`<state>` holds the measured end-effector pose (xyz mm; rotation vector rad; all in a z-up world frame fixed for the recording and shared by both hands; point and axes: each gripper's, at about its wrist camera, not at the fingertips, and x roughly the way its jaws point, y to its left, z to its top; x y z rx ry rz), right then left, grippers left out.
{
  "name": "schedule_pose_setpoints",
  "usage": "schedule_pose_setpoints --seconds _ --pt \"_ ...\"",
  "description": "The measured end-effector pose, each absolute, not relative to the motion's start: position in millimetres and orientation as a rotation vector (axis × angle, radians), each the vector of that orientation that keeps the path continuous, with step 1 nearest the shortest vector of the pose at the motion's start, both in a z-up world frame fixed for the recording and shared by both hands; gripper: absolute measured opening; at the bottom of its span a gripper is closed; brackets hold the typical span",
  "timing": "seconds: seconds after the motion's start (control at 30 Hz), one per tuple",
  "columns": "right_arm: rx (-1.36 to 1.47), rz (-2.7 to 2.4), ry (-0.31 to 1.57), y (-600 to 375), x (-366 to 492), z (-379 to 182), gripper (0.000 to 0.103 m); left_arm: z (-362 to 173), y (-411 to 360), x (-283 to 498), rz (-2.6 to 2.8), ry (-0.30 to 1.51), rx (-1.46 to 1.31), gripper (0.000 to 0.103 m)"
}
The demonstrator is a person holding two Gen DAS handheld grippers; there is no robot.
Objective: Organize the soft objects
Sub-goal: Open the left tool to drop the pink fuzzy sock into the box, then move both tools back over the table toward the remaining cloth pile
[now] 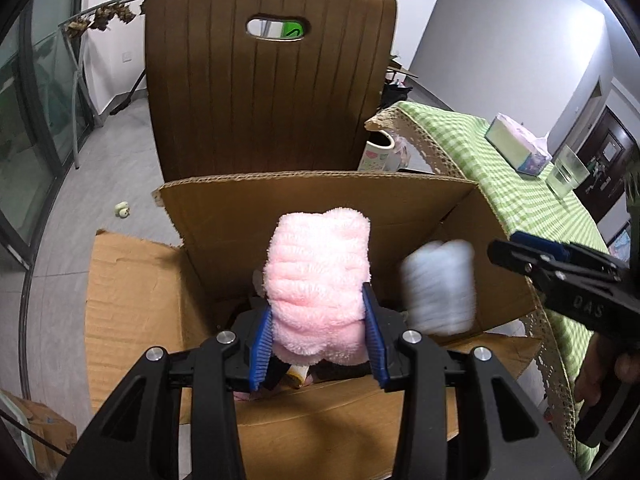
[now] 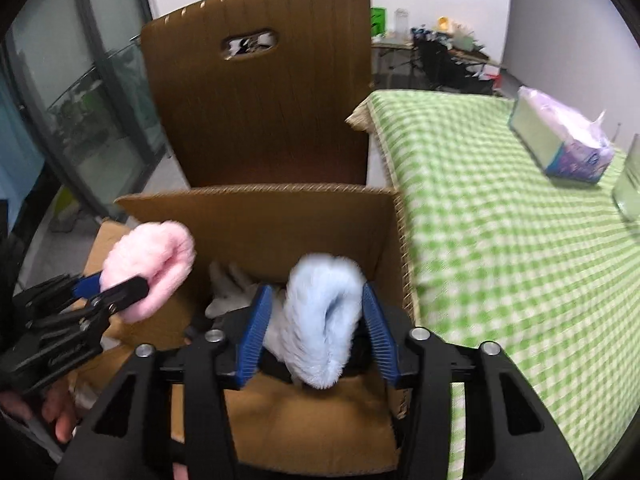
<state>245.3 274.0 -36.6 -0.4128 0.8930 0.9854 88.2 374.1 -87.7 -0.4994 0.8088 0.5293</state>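
A rolled pink fluffy towel (image 1: pixel 320 256) sticks up between the blue pads of my left gripper (image 1: pixel 318 308), which is shut on it above the open cardboard box (image 1: pixel 320 196). The right wrist view shows the same pink towel (image 2: pixel 152 256) in the left gripper (image 2: pixel 108 288) at the left. A light blue fluffy towel (image 2: pixel 320 320) hangs between the spread pads of my right gripper (image 2: pixel 316 300), clear of the left pad. In the left wrist view the blue towel (image 1: pixel 438 286) is blurred and apart from the right gripper (image 1: pixel 516 246), over the box's right side.
A brown plastic chair (image 1: pixel 260 100) stands behind the box. To the right is a table under a green checked cloth (image 1: pixel 500 168), bearing a tissue pack (image 1: pixel 516 144) and a glass (image 1: pixel 568 172). A pale grey cloth (image 2: pixel 228 292) lies inside the box. The box flaps lie folded outward.
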Motion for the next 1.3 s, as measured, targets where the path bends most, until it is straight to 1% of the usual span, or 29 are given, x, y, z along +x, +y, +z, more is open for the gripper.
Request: schedule_pose_setpoints --seconds 0.23,0.3,0.33,0.37,0.43,0.53,0.67,0.9,1.0,1.13,1.27,1.3 --pt "-0.427 0.969 0.875 262.6 245.8 -36.5 0.047 -86.5 364.9 105.5 0.476 0.817 -0.474 0.038" --pt "-0.428 0.956 0.872 257.3 248.9 -35.1 0.047 -83.9 362.9 117.2 0.446 0.814 -0.48 0.04" --pt "-0.427 0.951 0.871 254.2 249.9 -34.2 0.047 -83.4 363.4 121.5 0.436 0.812 -0.489 0.044" --pt "-0.428 0.944 0.871 250.8 251.0 -33.6 0.047 -83.0 364.2 126.4 0.428 0.809 -0.503 0.046" --pt "-0.428 0.93 0.868 243.7 253.9 -32.3 0.047 -83.8 365.1 136.4 0.421 0.817 -0.524 0.047" --pt "-0.42 0.913 0.87 234.9 257.6 -32.0 0.047 -82.0 360.7 144.9 0.402 0.815 -0.514 0.053" --pt "-0.409 0.901 0.877 228.5 263.4 -33.2 0.047 -80.2 356.7 146.7 0.393 0.814 -0.504 0.056" --pt "-0.409 0.919 0.881 231.6 256.5 -34.3 0.047 -78.7 359.3 136.3 0.417 0.815 -0.5 0.057" --pt "-0.411 0.925 0.871 232.0 251.4 -31.0 0.05 -75.5 358.6 127.3 0.434 0.807 -0.486 0.059" --pt "-0.405 0.929 0.851 227.6 244.5 -22.7 0.05 -69.6 357.0 108.3 0.49 0.792 -0.453 0.06" --pt "-0.378 0.941 0.778 219.7 233.7 -6.3 0.051 -53.9 356.5 80.9 0.59 0.716 -0.407 0.063" --pt "-0.37 0.944 0.758 218.0 231.4 -2.3 0.053 -46.5 354.8 71.7 0.624 0.669 -0.386 0.064"
